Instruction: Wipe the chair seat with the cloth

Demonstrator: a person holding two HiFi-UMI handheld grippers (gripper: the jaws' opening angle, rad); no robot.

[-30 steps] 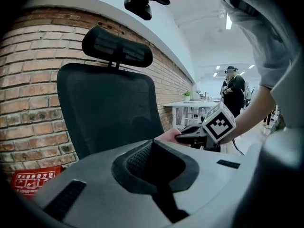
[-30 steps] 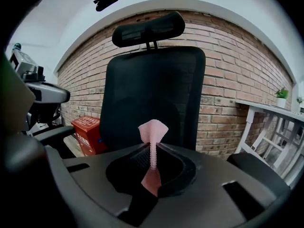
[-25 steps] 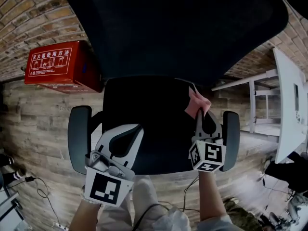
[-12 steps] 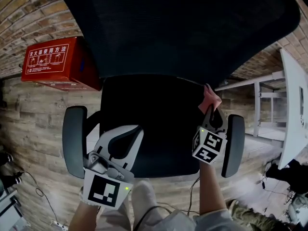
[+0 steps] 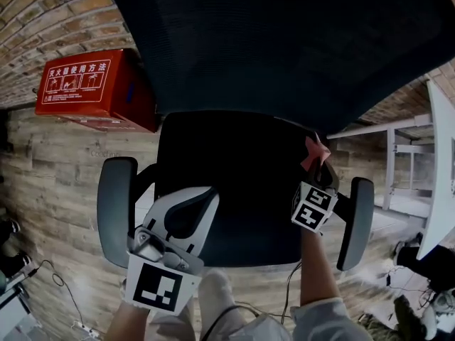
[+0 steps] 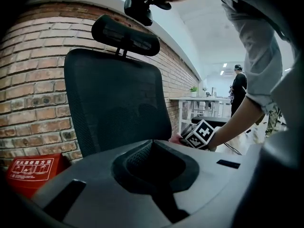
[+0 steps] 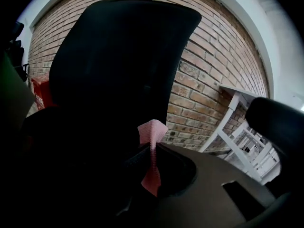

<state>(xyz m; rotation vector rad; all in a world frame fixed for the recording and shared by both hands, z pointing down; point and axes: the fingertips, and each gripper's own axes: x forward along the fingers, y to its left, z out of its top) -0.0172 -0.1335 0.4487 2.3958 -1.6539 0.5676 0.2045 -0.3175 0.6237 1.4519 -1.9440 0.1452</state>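
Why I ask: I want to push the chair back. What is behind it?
Behind the backrest stands a brick wall, with a red box low at one side and a white table at the other. The backrest hides whatever lies straight behind it.

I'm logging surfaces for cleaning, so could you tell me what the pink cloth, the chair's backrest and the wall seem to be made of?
The pink cloth looks like soft woven or knitted fabric: fine ribbed texture, limp folds. The backrest seems to be matte dark mesh, going by its faint weave, though the dim light leaves that open. The wall is rough brick with mortar joints.
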